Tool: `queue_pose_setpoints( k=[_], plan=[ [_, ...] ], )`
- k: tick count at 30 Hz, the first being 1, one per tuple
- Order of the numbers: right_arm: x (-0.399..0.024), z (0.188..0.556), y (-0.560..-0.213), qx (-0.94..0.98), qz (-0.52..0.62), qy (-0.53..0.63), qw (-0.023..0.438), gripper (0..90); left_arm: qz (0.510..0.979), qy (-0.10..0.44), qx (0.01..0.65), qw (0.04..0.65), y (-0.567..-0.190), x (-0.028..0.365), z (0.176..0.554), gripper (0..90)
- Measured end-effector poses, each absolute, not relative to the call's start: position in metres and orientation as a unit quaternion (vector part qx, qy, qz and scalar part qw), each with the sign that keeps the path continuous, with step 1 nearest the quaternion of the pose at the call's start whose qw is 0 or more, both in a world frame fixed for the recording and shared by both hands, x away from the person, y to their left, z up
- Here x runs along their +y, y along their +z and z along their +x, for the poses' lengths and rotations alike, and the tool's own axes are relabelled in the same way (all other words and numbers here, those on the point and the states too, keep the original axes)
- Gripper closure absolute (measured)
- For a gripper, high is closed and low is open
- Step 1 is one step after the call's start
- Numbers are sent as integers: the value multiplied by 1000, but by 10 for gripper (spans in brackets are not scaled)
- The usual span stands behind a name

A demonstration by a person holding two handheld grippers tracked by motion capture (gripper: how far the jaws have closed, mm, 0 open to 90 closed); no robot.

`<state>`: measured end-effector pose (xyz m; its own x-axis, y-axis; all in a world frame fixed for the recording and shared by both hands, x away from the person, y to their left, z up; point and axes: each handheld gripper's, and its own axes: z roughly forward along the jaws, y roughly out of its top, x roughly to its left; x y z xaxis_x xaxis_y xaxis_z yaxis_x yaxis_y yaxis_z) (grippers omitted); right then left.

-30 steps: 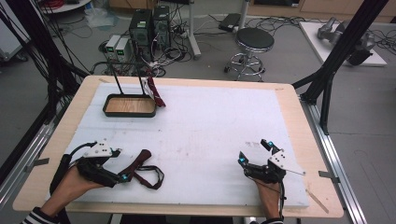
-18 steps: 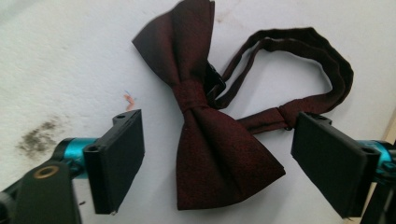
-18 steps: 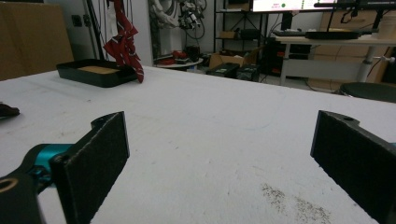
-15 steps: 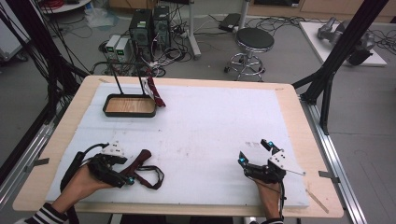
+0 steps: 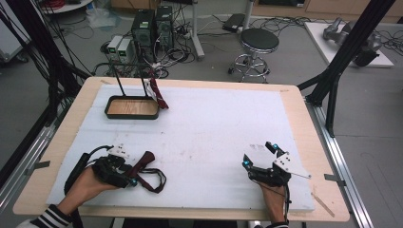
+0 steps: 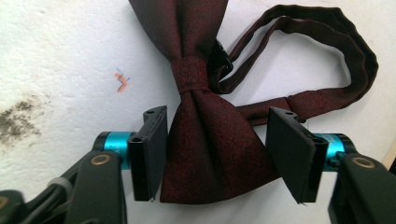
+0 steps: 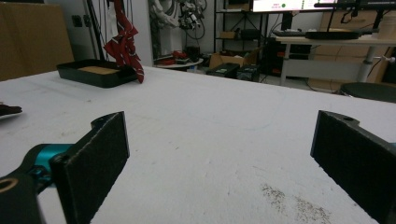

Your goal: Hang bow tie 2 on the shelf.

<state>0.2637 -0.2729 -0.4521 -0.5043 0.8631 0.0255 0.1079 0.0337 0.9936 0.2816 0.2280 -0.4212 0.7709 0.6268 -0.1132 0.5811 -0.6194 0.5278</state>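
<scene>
One dark red bow tie is lying flat on the white table, and we are closing our left gripper around its near wing, jaws not yet pressing. Our right gripper is resting released, well apart.

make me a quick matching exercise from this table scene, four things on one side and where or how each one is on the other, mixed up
Things:
1. bow tie
2. striped tie
3. left gripper
4. right gripper

Places or states:
A. hangs from the rack above the black tray
B. jaws wide apart over bare white cover
C. lies flat near the table's front left
D. jaws just been closing, either side of a dark red wing

Pairs: 1-C, 2-A, 3-D, 4-B
</scene>
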Motion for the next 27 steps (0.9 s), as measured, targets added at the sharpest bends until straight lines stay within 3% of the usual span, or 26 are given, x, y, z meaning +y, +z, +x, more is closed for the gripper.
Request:
queue_pose_setpoints(
  k=[5,9,27],
  plan=[
    [-273,264,-452,642,378,583,324,36,905,64,324,268,-420,227,279,628],
    [-273,264,-452,642,378,583,324,36,907,71,316,269,-420,229,279,725],
    [-273,264,-452,642,378,582,326,36,876,134,301,353,-400,245,272,743]
  ],
)
